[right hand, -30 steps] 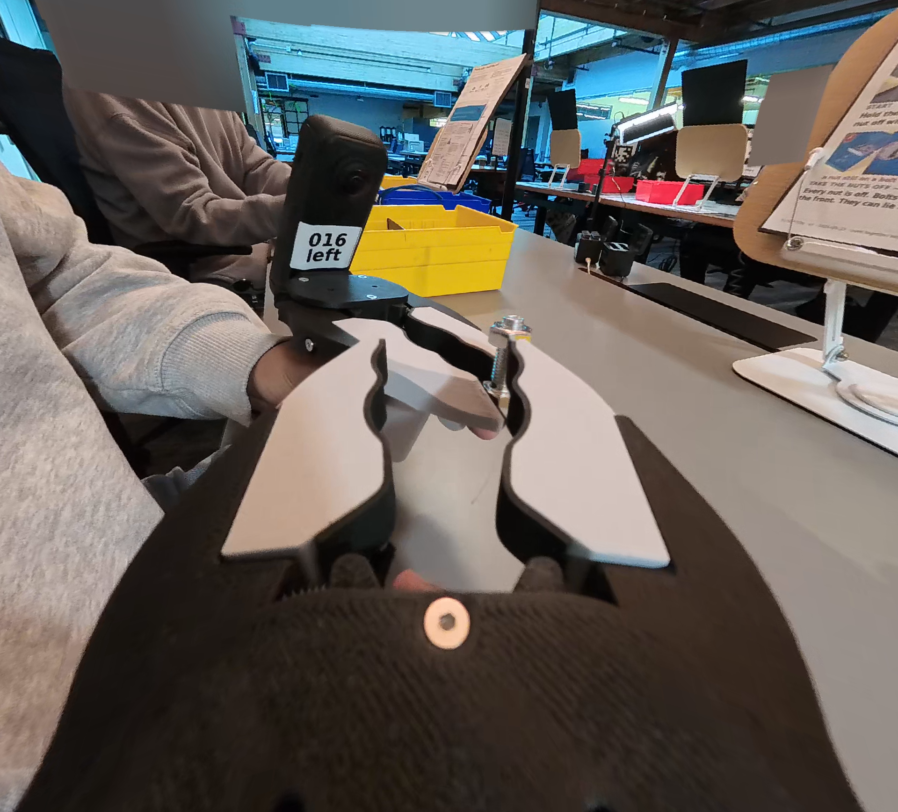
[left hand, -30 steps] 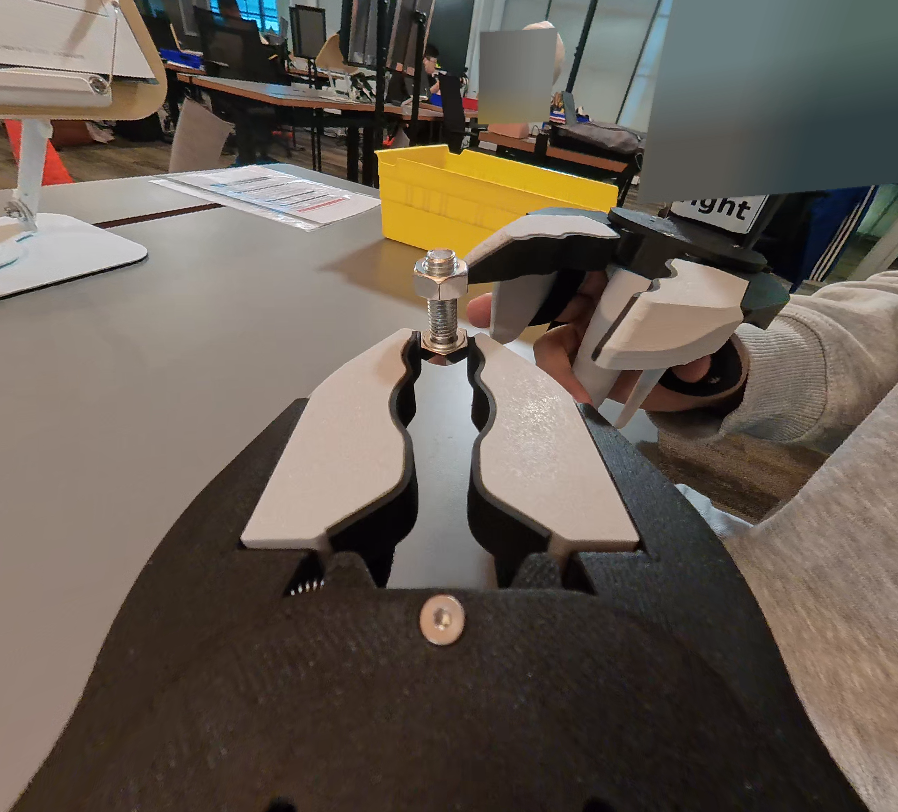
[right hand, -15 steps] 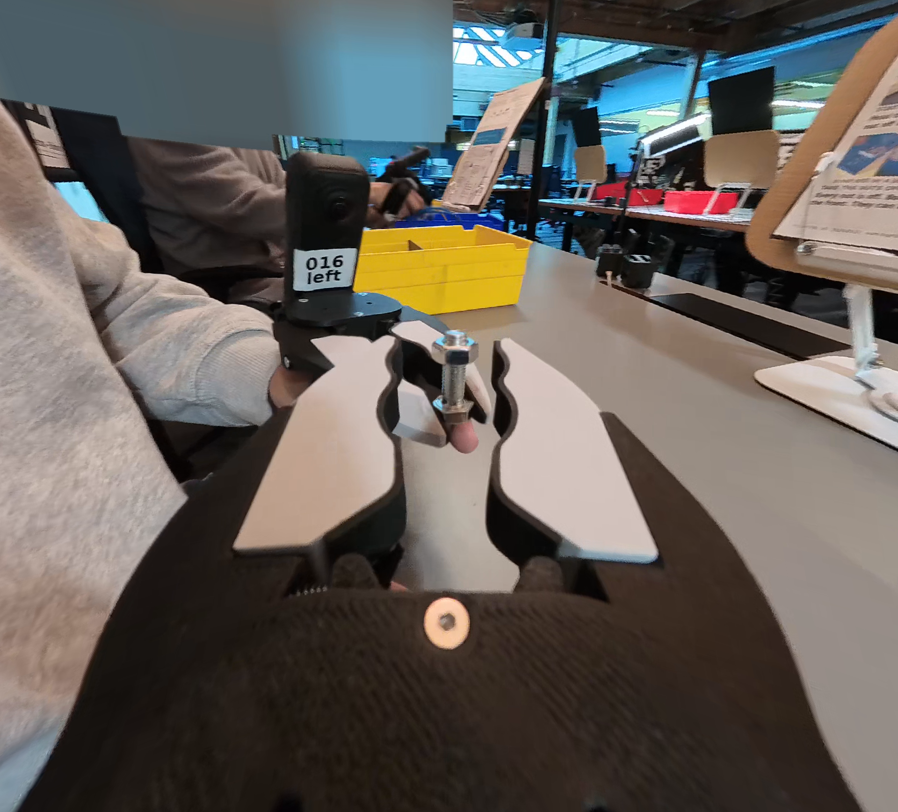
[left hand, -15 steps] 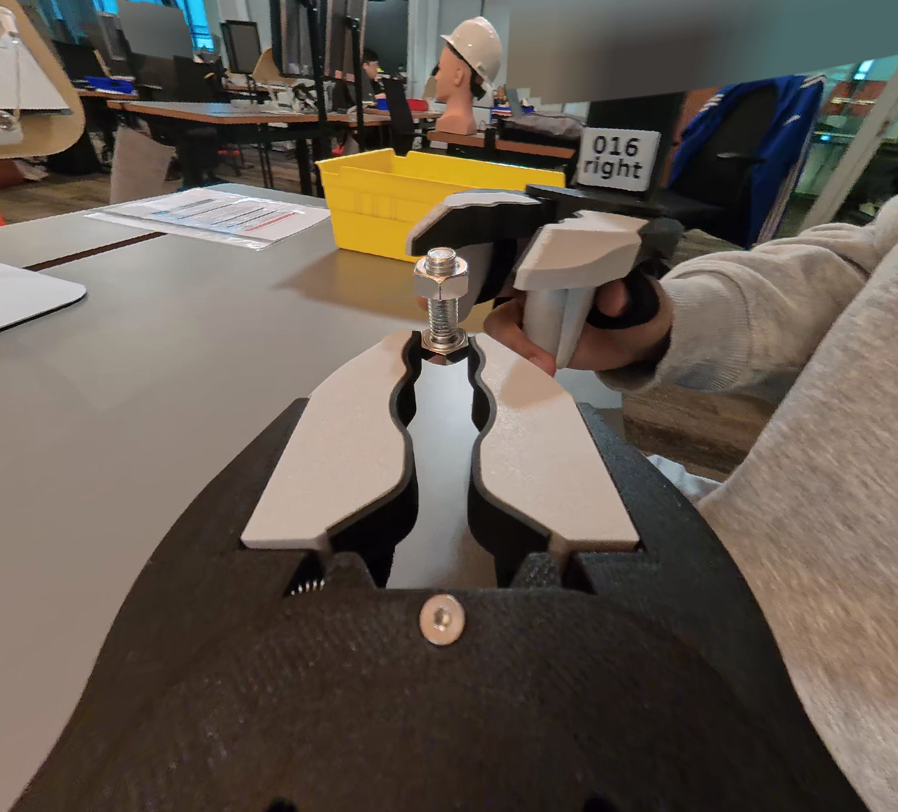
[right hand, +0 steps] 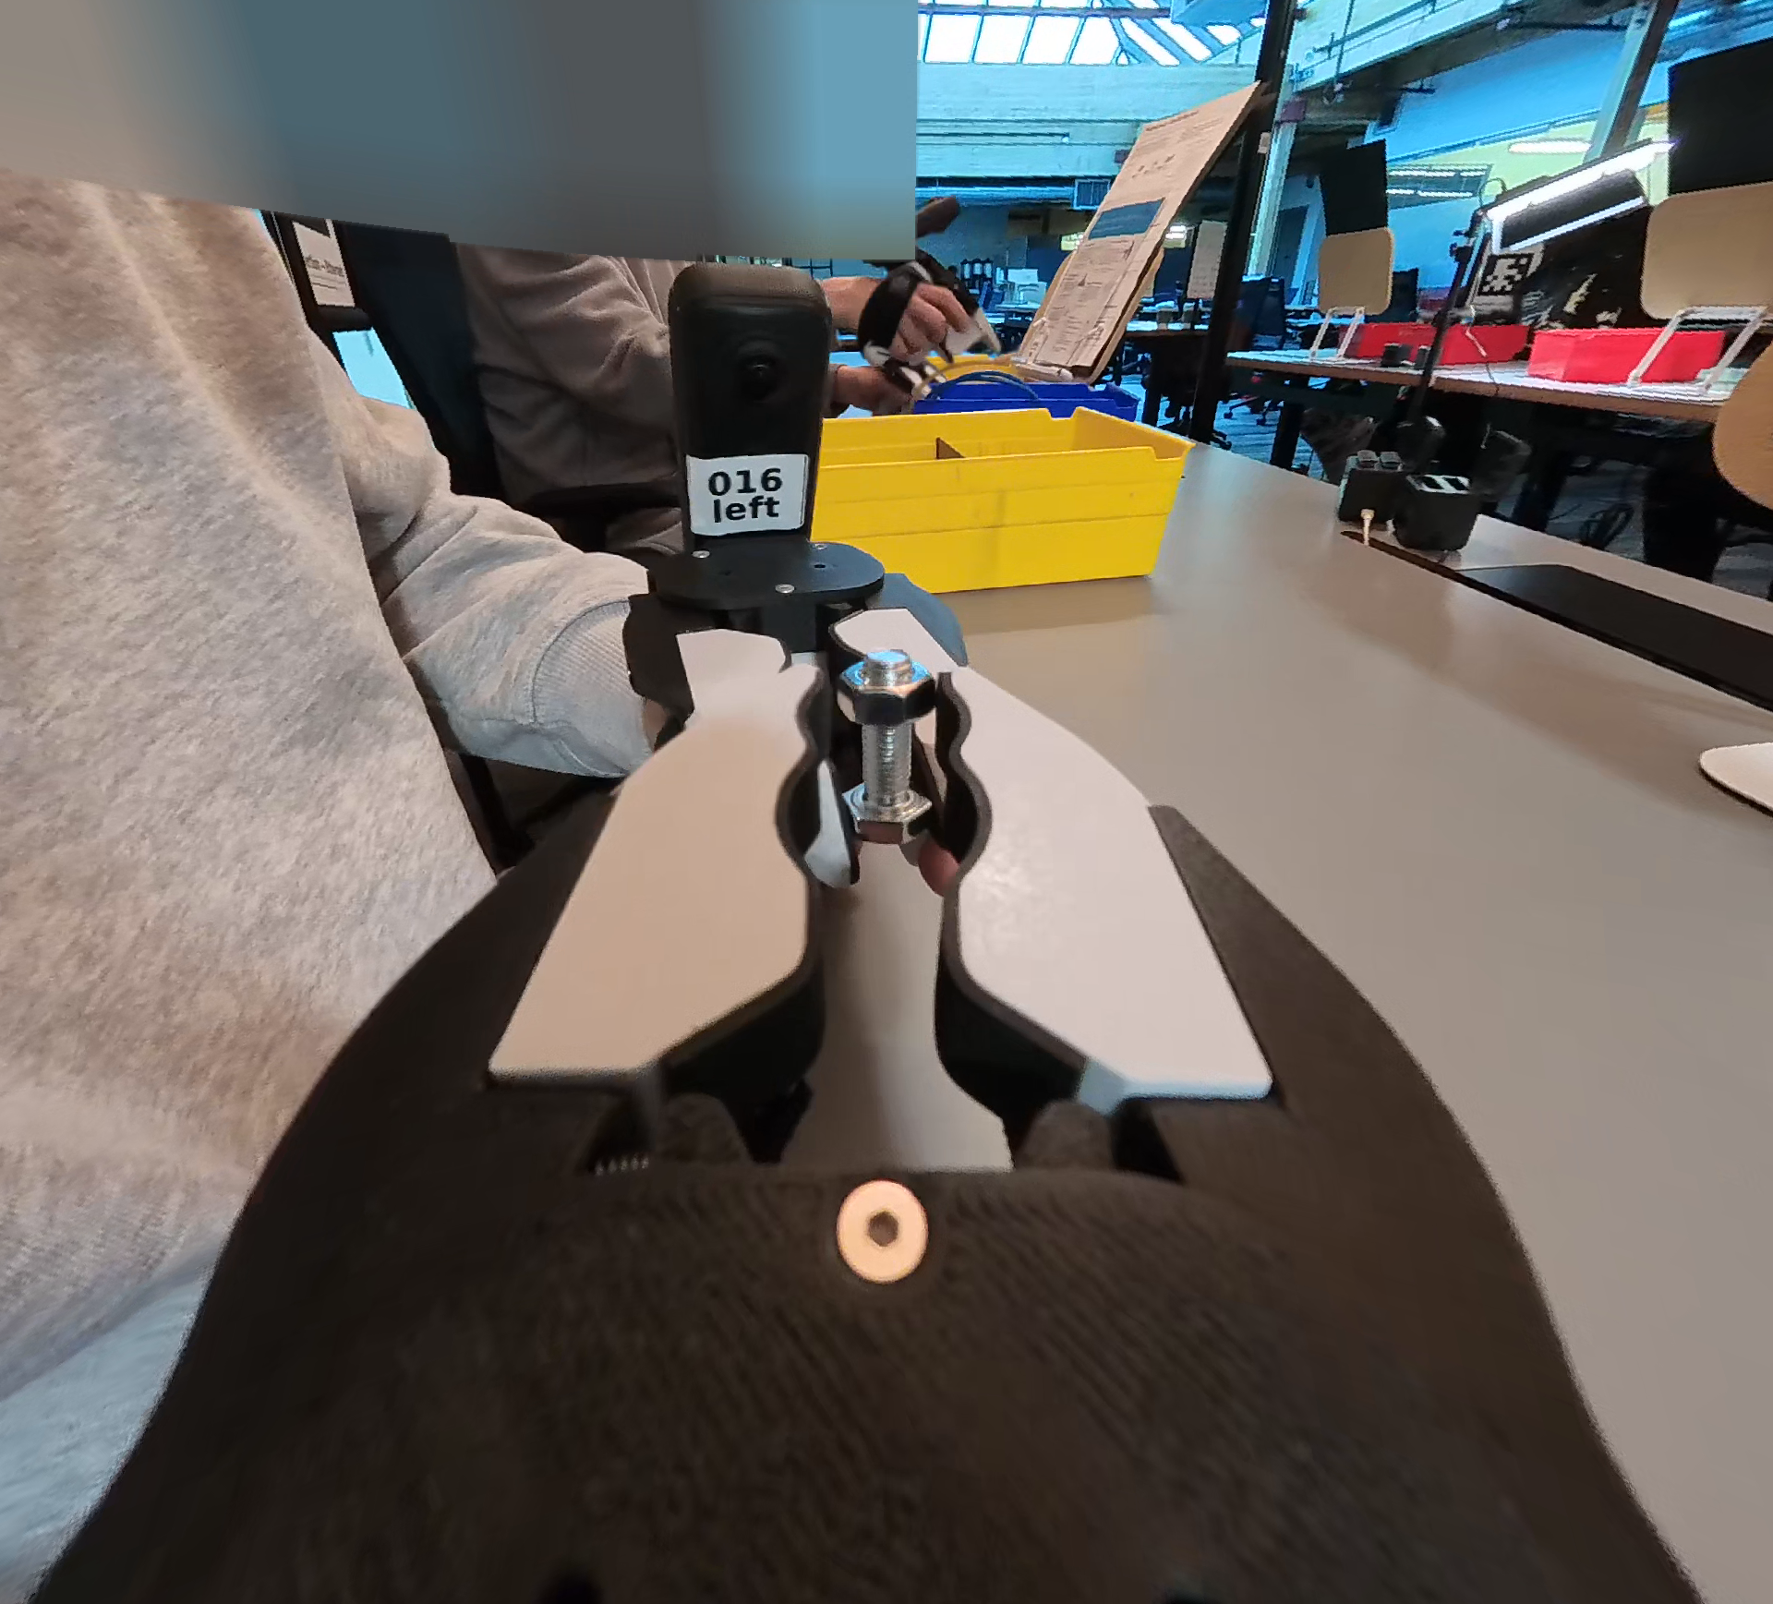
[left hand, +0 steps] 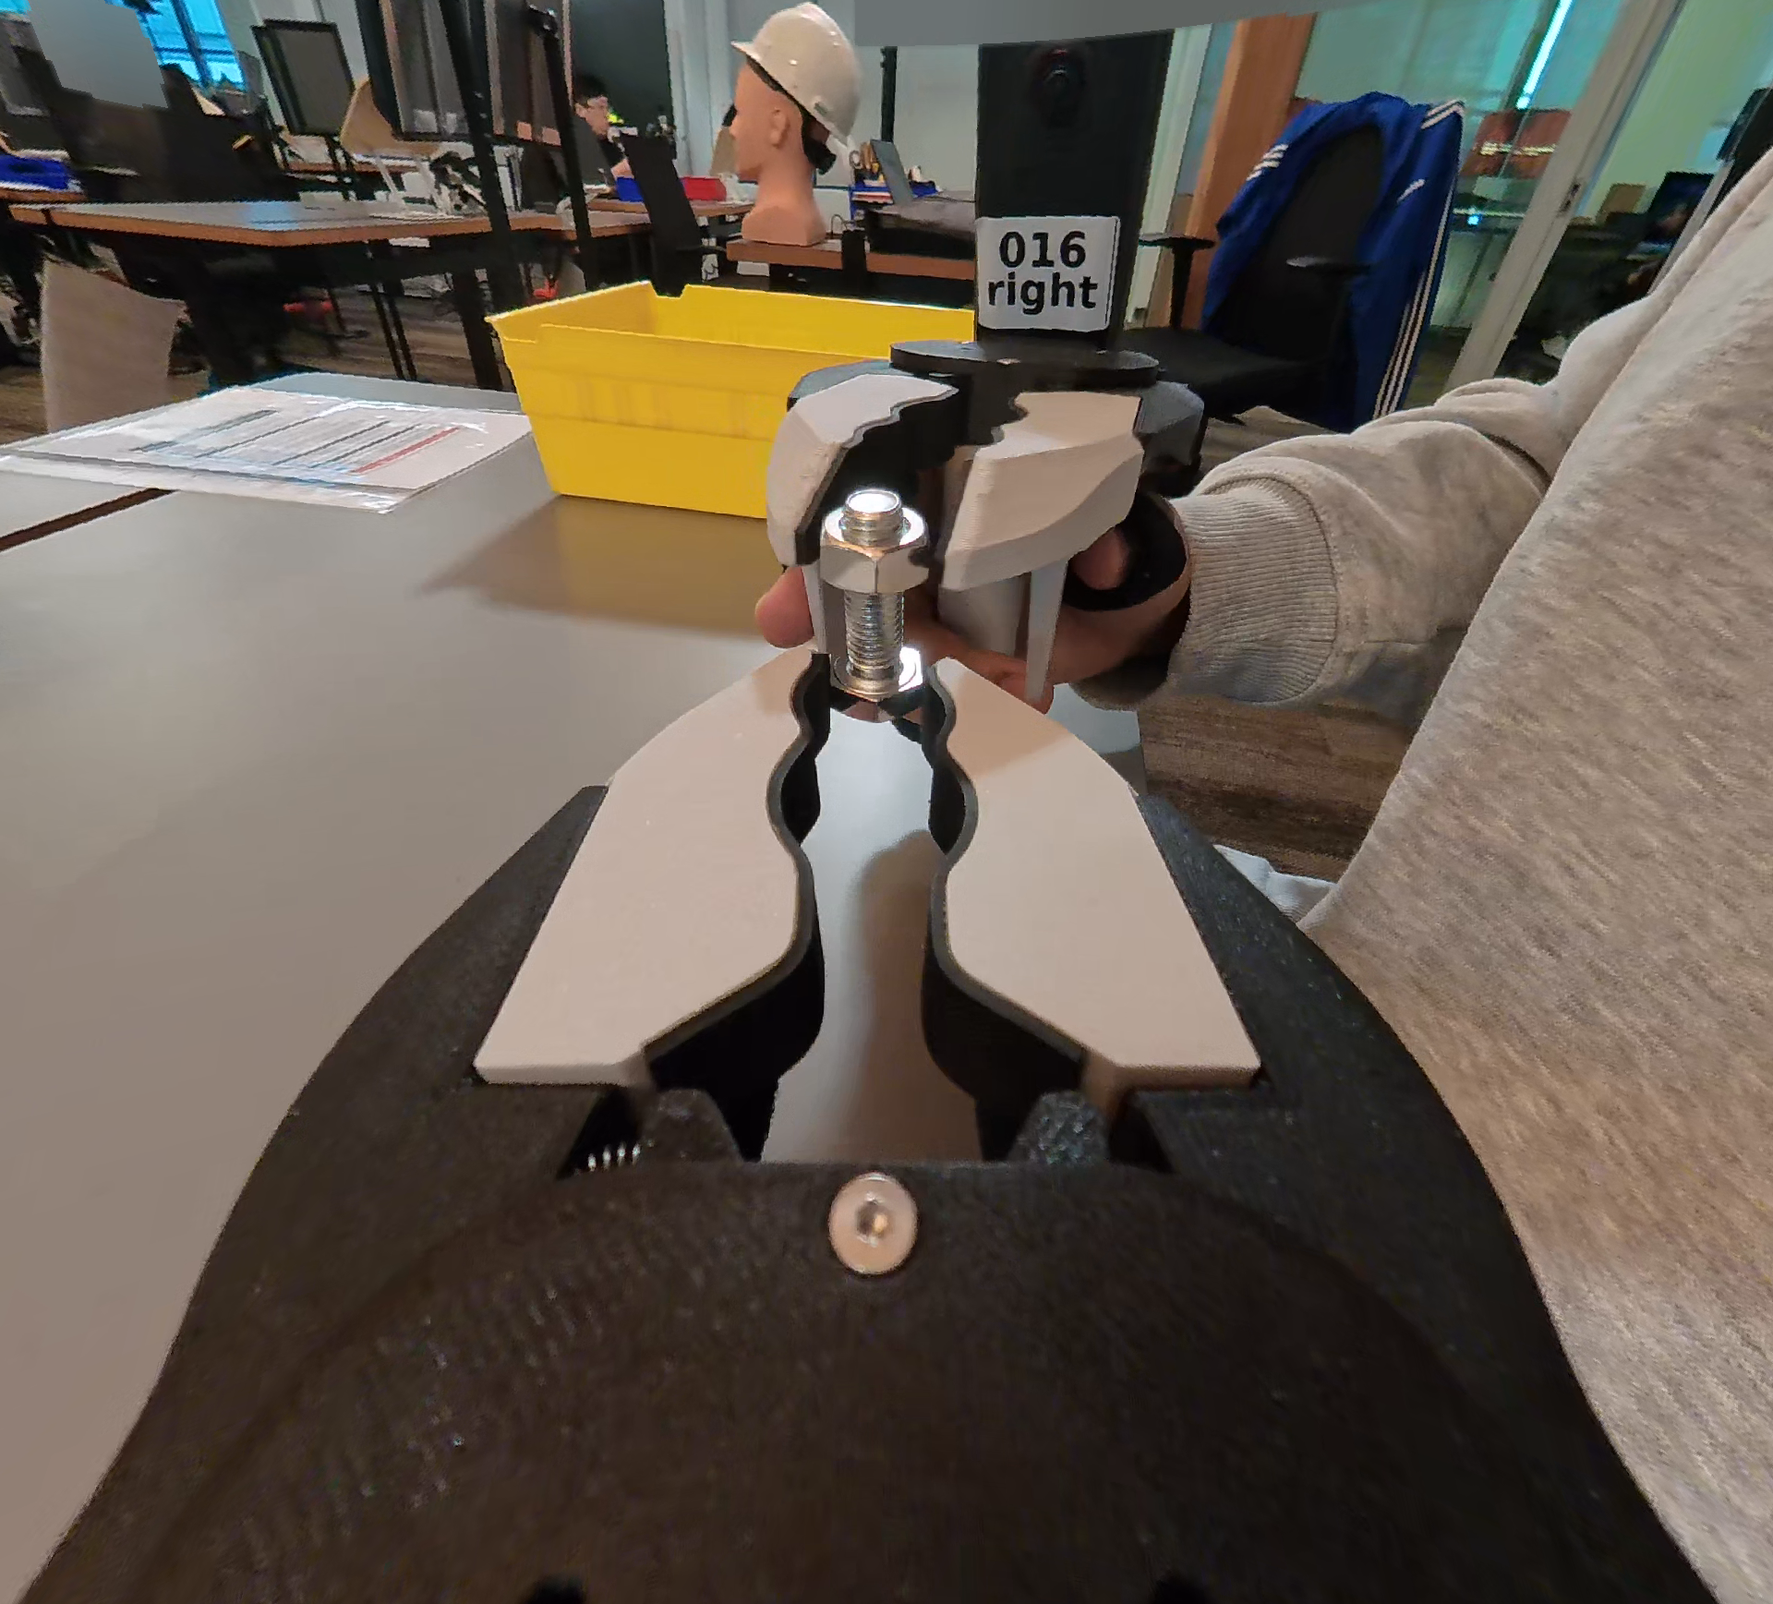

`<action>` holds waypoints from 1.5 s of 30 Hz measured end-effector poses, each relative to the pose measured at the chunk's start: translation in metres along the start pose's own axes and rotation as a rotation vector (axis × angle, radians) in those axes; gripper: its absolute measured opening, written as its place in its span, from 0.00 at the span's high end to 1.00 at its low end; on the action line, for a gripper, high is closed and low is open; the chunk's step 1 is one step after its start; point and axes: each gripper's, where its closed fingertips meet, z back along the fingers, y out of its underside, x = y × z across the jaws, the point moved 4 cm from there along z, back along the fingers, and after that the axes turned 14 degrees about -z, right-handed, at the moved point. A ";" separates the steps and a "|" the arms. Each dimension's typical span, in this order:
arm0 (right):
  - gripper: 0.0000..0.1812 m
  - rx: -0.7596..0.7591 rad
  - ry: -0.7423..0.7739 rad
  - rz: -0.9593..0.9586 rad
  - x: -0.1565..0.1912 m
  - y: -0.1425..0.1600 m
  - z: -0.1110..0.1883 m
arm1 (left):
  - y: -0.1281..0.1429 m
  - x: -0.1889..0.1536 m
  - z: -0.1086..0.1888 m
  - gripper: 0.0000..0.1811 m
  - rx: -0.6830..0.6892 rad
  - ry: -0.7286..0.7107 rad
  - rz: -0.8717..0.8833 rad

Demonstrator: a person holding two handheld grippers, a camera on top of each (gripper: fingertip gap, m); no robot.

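Left gripper [left hand: 875, 690] clamped on the hex head at the bottom of a bolt [left hand: 871, 618], holding it upright above the desk [left hand: 288, 694] near its right edge. Threaded shank rising clear of the fingertips, with a hex nut [left hand: 873, 552] sitting near the top and a sliver of thread showing above it.

Right gripper [right hand: 887, 694] coming in from the far side, facing the left one, fingers flanking the nut. Partly parted, a narrow gap visible on each side of the nut in the right wrist view; not clamped, though light contact cannot be ruled out.

Yellow bin [left hand: 652, 407] farther back on the desk, well apart from both grippers. Printed sheet [left hand: 278, 440] lying flat at far left. Grey sleeve [left hand: 1343, 541] behind the right gripper.

Judged on handling: small steel hardware, rigid, light, smooth and shiny, so prone to slipping on flat pads. Best held across opposite flats of the nut, squarely and level, not on the threads. Bolt head seated in the scalloped notch of the left fingertips looks secure against twisting.
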 end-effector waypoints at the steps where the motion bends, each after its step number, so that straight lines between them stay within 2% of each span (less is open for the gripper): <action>1: 0.89 0.002 0.003 0.004 0.000 0.000 0.000 | 0.000 0.000 0.000 0.90 0.003 0.001 -0.003; 18: 0.89 -0.009 0.192 0.080 -0.009 -0.001 -0.003 | 0.003 0.012 0.002 0.89 0.023 -0.096 0.023; 45: 0.89 -0.003 0.207 0.023 -0.014 -0.001 0.000 | 0.005 0.014 0.002 0.86 0.034 -0.099 0.049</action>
